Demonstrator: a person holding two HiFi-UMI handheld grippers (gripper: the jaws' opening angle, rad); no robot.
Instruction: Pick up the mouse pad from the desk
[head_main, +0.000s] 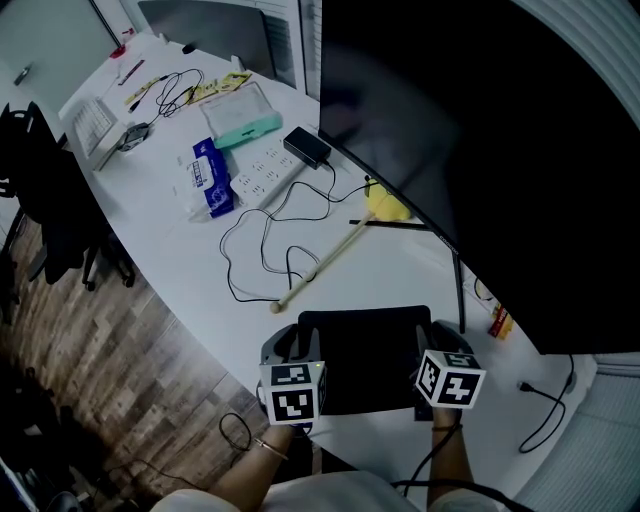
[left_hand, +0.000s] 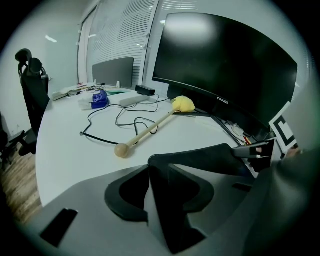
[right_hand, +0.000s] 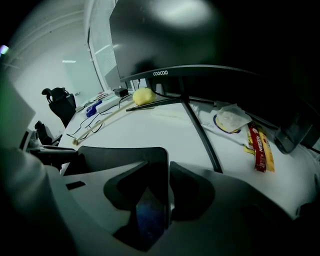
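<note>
Head view: mouse pad spans left tool to right tool.

"coocaa" on monitor bezel; red sachet print too small.

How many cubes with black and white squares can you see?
2. One cube sits on the left gripper, the other cube on the right gripper, by the near corners of the mouse pad. None seems hidden.
</note>
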